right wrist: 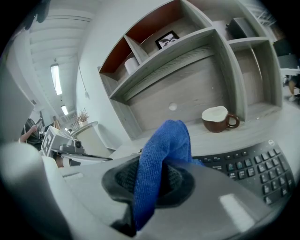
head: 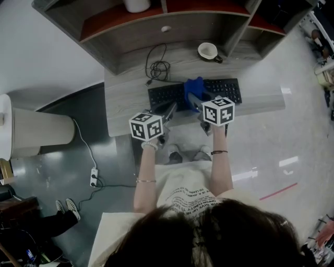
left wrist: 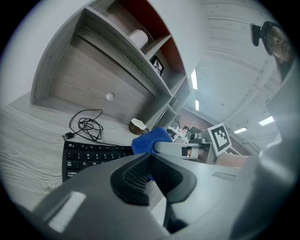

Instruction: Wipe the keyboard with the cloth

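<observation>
A black keyboard [head: 222, 89] lies across the grey desk [head: 125, 107]. My right gripper [head: 196, 100] is shut on a blue cloth [head: 193, 86], which stands up from its jaws over the keyboard's middle. In the right gripper view the cloth [right wrist: 164, 150] is pinched between the pads, and the keyboard [right wrist: 248, 164] runs off to the right. My left gripper [head: 169, 109] hovers at the keyboard's left front, jaws shut with nothing between them. In the left gripper view the keyboard [left wrist: 89, 154] lies ahead, with the cloth [left wrist: 150, 139] beyond the tips [left wrist: 151, 159].
A brown and white cup [head: 209, 50] stands behind the keyboard, and a coiled black cable [head: 158, 68] lies at the desk's back left. A shelf unit [head: 156, 15] rises behind the desk. On the floor at left are a white bin [head: 39, 128] and a power strip [head: 94, 177].
</observation>
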